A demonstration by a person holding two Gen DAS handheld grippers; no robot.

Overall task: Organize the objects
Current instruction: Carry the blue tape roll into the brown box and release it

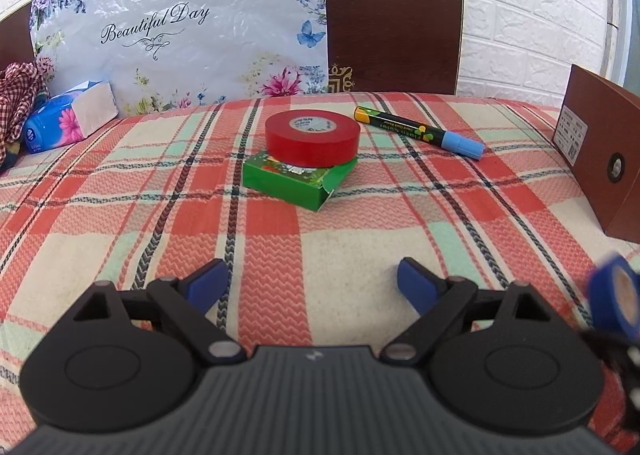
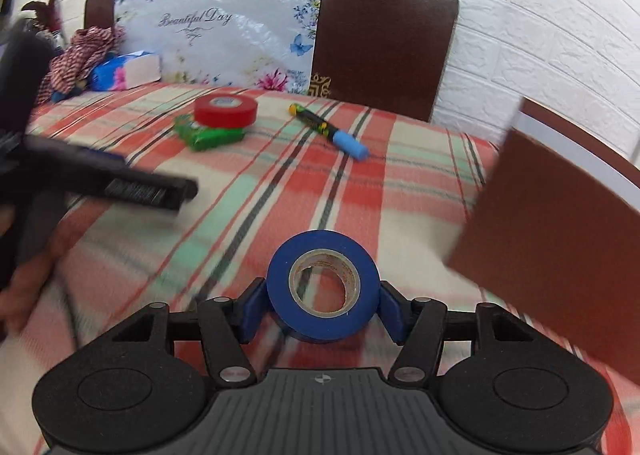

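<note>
A blue tape roll (image 2: 323,292) is clamped between the pads of the right gripper (image 2: 322,309), standing on edge with its open core facing the camera, above the near plaid tablecloth (image 2: 400,183). The left gripper (image 1: 313,282) is spread wide with nothing between its fingers. Farther off, a red tape roll (image 1: 312,138) lies flat on a green box (image 1: 298,178); to their right a marker (image 1: 418,132) runs from far-left to near-right, blue cap nearest, its print seemingly "flash color". "Beautiful Day" is read on the floral bag (image 1: 160,31).

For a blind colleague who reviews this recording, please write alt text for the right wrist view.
The right gripper holds a blue tape roll between its blue fingers, above a plaid tablecloth. Farther back, a red tape roll sits on a green box, with a blue-capped marker lying to its right. A brown box stands at the right edge.
</note>
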